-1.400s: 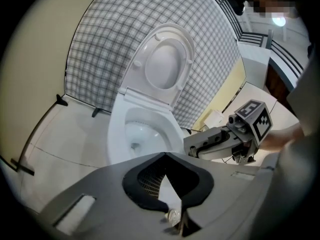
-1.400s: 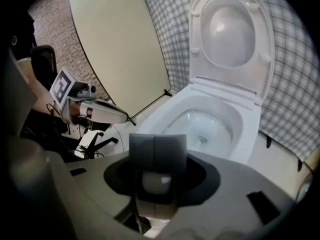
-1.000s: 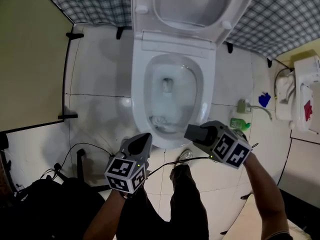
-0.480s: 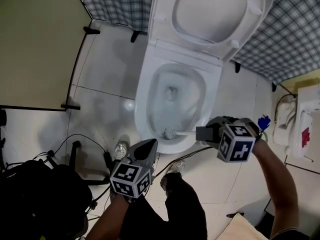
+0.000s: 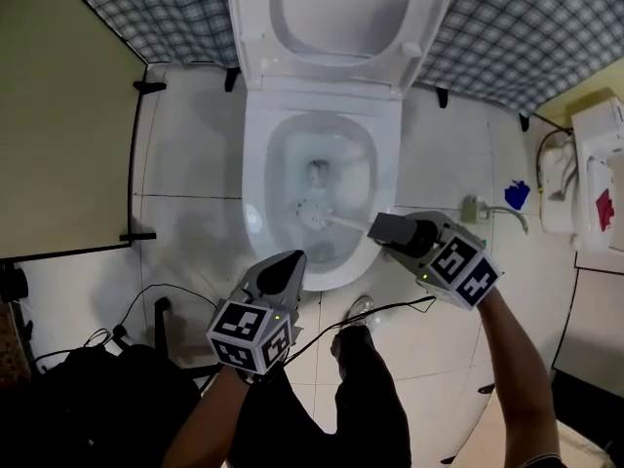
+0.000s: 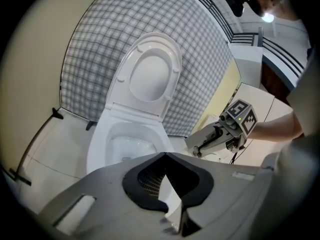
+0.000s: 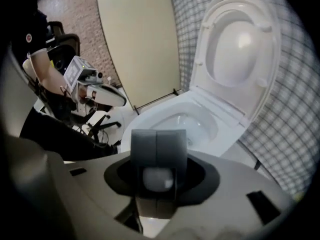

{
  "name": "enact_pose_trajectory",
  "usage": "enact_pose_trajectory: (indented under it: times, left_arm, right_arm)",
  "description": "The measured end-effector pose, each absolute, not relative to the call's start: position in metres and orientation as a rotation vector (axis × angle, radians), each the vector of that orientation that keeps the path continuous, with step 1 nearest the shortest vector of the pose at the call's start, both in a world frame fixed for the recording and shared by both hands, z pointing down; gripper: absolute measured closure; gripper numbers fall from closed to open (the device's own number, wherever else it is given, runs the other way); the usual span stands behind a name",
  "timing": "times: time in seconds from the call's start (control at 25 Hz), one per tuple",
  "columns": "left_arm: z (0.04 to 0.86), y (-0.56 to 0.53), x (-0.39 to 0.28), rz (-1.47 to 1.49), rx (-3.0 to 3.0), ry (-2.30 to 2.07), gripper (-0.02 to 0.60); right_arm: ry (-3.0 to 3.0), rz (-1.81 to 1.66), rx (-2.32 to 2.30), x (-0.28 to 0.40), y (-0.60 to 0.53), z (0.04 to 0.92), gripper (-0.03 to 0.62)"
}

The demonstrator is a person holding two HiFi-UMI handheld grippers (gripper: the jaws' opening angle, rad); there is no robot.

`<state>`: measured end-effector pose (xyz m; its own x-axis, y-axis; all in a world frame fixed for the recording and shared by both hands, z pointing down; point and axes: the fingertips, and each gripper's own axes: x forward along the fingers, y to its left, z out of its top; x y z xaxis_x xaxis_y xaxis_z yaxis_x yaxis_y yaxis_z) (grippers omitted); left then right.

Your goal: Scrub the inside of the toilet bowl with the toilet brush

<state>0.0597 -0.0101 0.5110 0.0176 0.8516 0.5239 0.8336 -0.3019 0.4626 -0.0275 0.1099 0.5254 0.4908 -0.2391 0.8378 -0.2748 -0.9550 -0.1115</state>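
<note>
White tiled floor, checked wall, beige partition.

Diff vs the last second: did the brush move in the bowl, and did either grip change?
The toilet brush head swept from the front of the toilet bowl back toward its middle. The right gripper stays shut on the brush handle; nothing was picked up or let go. The left gripper stays shut and empty in front of the toilet, and the lid stays up.

The toilet bowl looked like smooth, glossy white ceramic, and the floor tiles were pale and shiny. The wall wore a matt, checked, cloth-like covering. The left gripper and right gripper had matt grey plastic shells.
</note>
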Motion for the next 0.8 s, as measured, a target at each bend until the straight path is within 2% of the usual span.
enact_pose_trajectory:
  times: [0.4, 0.6, 0.8]
  left_arm:
    - [0.499, 0.025, 0.051, 1.169, 2.164, 2.001, 0.571]
    - [0.494, 0.047, 0.021, 1.195, 2.072, 2.104, 0.571]
    - [0.488, 0.07, -0.019, 1.217, 1.961, 2.216, 0.571]
  right_arm:
    - [0.094, 1.048, 3.285, -0.077, 0.146, 0.46, 0.41]
    - [0.406, 0.812, 3.455, -0.132, 0.16, 0.423, 0.41]
    - [0.727, 0.762, 3.44, -0.205, 0.173, 0.4, 0.411]
